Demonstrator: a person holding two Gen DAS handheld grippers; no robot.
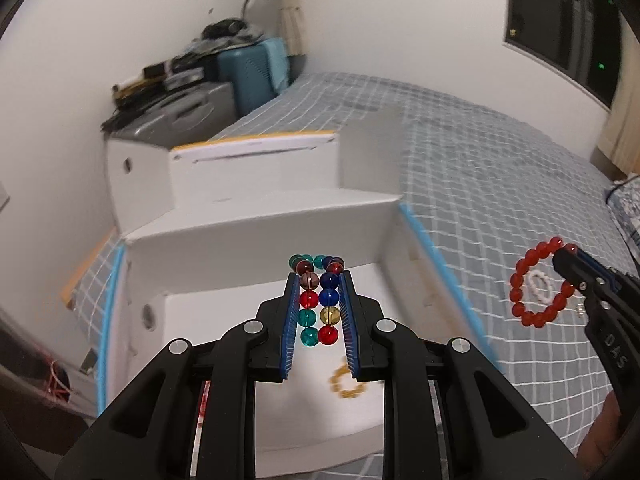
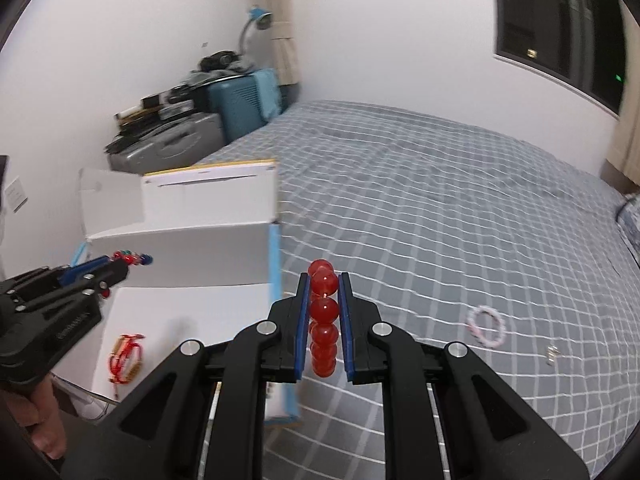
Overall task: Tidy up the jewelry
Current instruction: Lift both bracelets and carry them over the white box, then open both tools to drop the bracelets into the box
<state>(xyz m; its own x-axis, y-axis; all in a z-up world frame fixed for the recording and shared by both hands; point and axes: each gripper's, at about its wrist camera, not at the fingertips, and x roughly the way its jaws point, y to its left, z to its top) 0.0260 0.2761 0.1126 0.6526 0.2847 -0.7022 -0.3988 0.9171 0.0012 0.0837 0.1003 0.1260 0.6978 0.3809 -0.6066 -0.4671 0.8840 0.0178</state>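
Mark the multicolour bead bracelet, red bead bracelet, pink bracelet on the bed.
multicolour bead bracelet (image 1: 319,304), left wrist view, middle beads.
red bead bracelet (image 2: 324,316), right wrist view, middle bead.
pink bracelet (image 2: 476,330), right wrist view, left arc.

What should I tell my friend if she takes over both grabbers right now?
Left gripper: shut on the multicoloured bead bracelet, above the open white box.
Right gripper: shut on the red bead bracelet, above the grey checked bedspread.
Already in the box: an amber bracelet and a red cord bracelet.
Left to do: put in both held bracelets, then fetch the pale pink bracelet and the small silver piece off the bedspread.
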